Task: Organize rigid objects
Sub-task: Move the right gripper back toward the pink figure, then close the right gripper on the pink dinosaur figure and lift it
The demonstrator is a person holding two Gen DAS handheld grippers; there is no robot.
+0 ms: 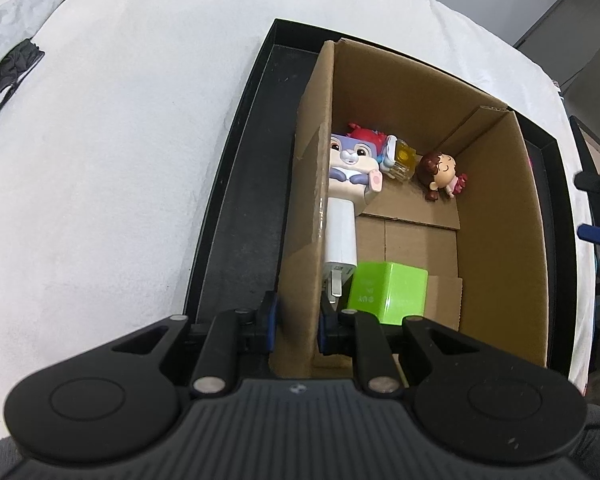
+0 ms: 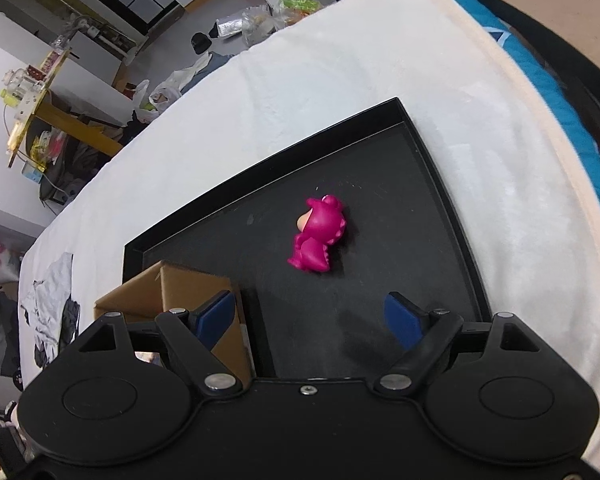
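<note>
A white fleecy cover (image 2: 340, 92) spreads over the broad work surface, with a blue patterned cloth (image 2: 548, 92) along its far right edge. Beyond it, the grey floor (image 2: 236, 20) is littered with plastic bags (image 2: 160, 92) and crumpled wrappers (image 2: 260, 20), and a yellow-framed shelf (image 2: 40, 92) stands crowded with bottles against a white wall. In the left wrist view, grey cabinets (image 1: 580, 36) stand past the surface's far corner.

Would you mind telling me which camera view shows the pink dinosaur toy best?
The right wrist view: the pink dinosaur toy lies in full sight on the black tray, ahead of the open right gripper. The left wrist view shows at most a pink sliver behind the cardboard box.
</note>
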